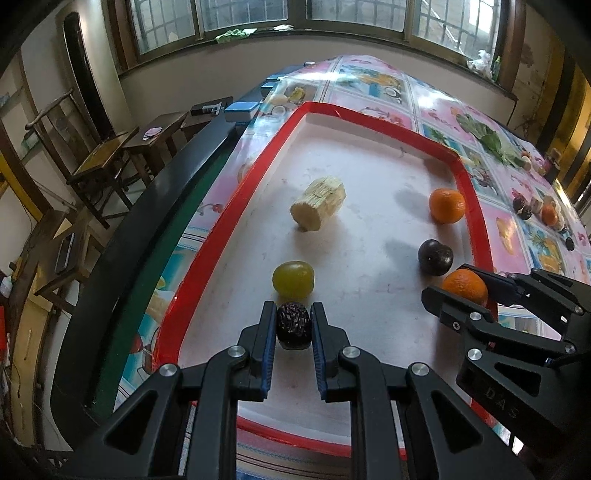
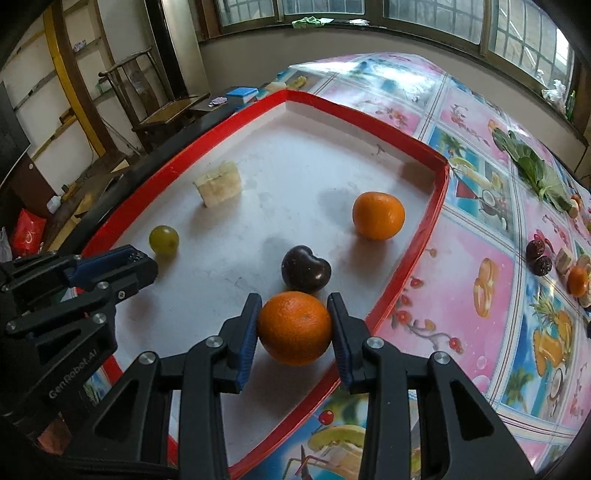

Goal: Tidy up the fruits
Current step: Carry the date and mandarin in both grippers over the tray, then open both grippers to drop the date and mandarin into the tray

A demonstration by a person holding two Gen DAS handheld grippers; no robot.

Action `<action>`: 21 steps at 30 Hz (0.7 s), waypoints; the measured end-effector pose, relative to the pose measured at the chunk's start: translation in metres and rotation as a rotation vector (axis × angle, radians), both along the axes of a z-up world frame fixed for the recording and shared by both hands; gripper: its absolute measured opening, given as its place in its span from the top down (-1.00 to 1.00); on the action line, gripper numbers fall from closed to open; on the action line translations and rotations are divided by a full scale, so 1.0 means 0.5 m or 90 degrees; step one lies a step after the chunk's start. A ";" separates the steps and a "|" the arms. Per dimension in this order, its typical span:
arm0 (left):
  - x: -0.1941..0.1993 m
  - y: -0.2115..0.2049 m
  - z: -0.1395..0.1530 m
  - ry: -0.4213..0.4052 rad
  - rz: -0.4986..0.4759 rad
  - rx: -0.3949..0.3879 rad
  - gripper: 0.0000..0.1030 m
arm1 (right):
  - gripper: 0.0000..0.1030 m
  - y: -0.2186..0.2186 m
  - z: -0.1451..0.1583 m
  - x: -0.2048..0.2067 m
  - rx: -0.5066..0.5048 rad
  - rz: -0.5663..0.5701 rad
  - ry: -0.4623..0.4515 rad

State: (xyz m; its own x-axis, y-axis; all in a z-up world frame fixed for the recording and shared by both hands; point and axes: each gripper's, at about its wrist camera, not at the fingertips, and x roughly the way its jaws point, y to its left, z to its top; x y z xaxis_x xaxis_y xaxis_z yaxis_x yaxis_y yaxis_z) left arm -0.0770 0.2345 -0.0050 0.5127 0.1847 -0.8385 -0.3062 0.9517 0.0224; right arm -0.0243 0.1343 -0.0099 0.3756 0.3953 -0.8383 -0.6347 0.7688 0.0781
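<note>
left gripper (image 1: 293,325): low centre of the left wrist view, jaws clamped on a dark wrinkled date (image 1: 293,324); blue pads against both its sides, date just above the tray floor or on it, can't tell which
right gripper (image 2: 294,326): low centre of the right wrist view, jaws closed on an orange tangerine (image 2: 294,327), pads touching both flanks; in the left view the same pair sits at right edge by the tray's right rim
tray (image 1: 373,122): big white tray w/ red rim, fills the middle of both views, sits on the table
green grape (image 1: 293,278): on tray floor, just beyond the date, a thin gap between them; mid-left in the right view
dark plum (image 2: 306,269): heart-shaped, dark purple, on tray floor right behind the held tangerine, nearly touching it
second tangerine (image 2: 378,215): loose on tray, right of centre, near the right rim, apart from the plum
banana chunk (image 1: 318,203): peeled, pale piece lying on its side, upper middle of tray, well apart from the rest
tablecloth (image 2: 476,229): glossy pink and blue w/ fruit prints, covers the table around the tray
loose fruit pile (image 2: 554,266): right edge of the right view, off the tray; dates, a tangerine, pale bits, too small to sort further
leafy greens (image 2: 532,166): upper right on the cloth
wooden chair (image 2: 162,103): upper left, off the table, below the windows (image 2: 332,11)
</note>
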 end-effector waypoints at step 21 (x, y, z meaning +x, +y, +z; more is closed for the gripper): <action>0.001 -0.007 0.037 -0.022 0.008 0.020 -0.03 | -0.27 -0.024 0.046 0.006 0.036 -0.025 -0.022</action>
